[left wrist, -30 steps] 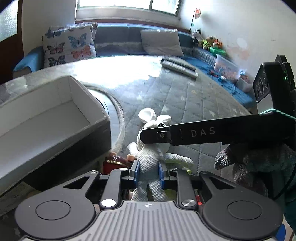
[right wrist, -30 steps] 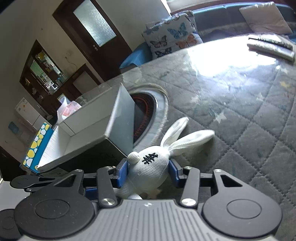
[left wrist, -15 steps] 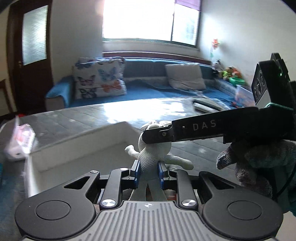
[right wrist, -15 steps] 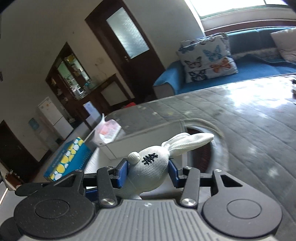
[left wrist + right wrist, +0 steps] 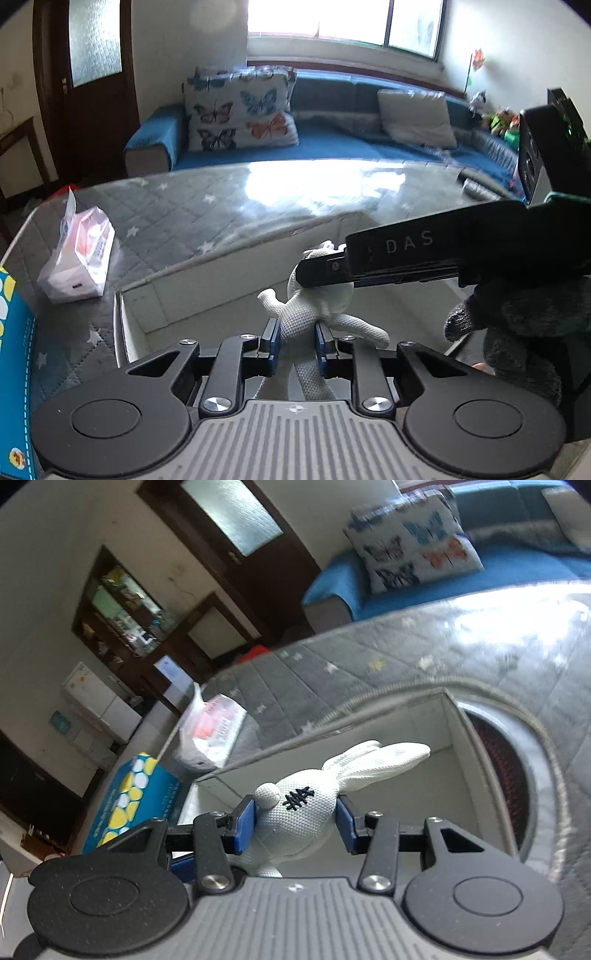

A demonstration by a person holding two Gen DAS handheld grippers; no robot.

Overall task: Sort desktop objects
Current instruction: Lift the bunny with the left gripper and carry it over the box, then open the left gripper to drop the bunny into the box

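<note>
A white knitted-mesh toy rabbit (image 5: 299,819), soft and pebbly in texture, hangs between two pairs of tongs above an open white rectangular cardboard box (image 5: 458,738). The left tongs (image 5: 295,341), black with blue pads, are nearly closed and pinch the rabbit low on its narrow body, its thin legs trailing back between the fingers and one stubby arm (image 5: 271,299) sticking out to the side. The right tongs (image 5: 297,825) clamp its round head from both sides, the blue pads pressed into the weave; a black stitched mark sits on the face beside a small white pompom nose, and two long flat ears (image 5: 376,758) jut out sideways over the box.

In the left wrist view the right tongs' black arm lettered "DAS" (image 5: 424,251) crosses in front of the rabbit's head and hides most of it, with a dark knitted glove (image 5: 517,332) gripping below.

The bench (image 5: 192,210) wears a grey quilted cover with pale stars under a glossy sheet. On it, left of the box, lie a crinkled clear plastic bag with pink-and-white contents (image 5: 79,258) and a blue carton with yellow and white spots (image 5: 129,801). A round dark recess with a reddish centre (image 5: 506,771) sits just beyond the box.
</note>
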